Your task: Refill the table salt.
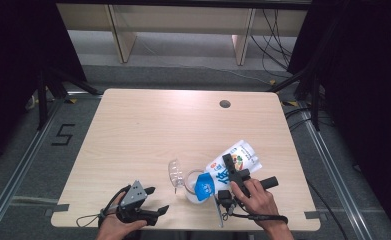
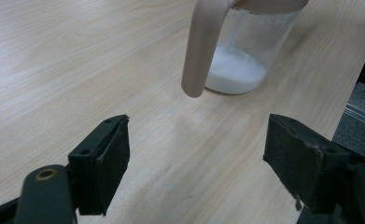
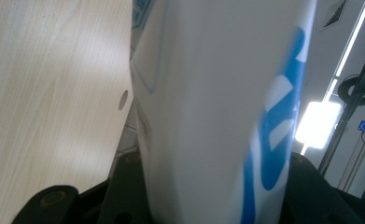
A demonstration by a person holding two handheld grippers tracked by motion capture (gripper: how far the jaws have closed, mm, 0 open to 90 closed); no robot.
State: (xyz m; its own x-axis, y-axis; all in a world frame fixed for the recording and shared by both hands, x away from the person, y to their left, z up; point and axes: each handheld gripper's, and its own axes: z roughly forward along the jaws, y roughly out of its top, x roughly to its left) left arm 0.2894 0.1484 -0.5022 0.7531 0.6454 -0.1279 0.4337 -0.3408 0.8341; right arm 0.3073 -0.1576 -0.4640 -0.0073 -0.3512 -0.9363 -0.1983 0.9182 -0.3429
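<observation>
A white and blue pouch lies tilted over a clear container, its blue end down at the container's mouth. My right gripper is shut on the pouch, which sits between its jaws in the right gripper view. The container holds white powder at its bottom and has a tan rim and a tan handle. My left gripper rests open at the table's front left. In the left gripper view my left gripper has nothing between its fingers and stands a short way from the container.
A clear lid-like piece stands just left of the container. The light wooden table has a round cable hole at the back right. The table's front edge is close under both hands.
</observation>
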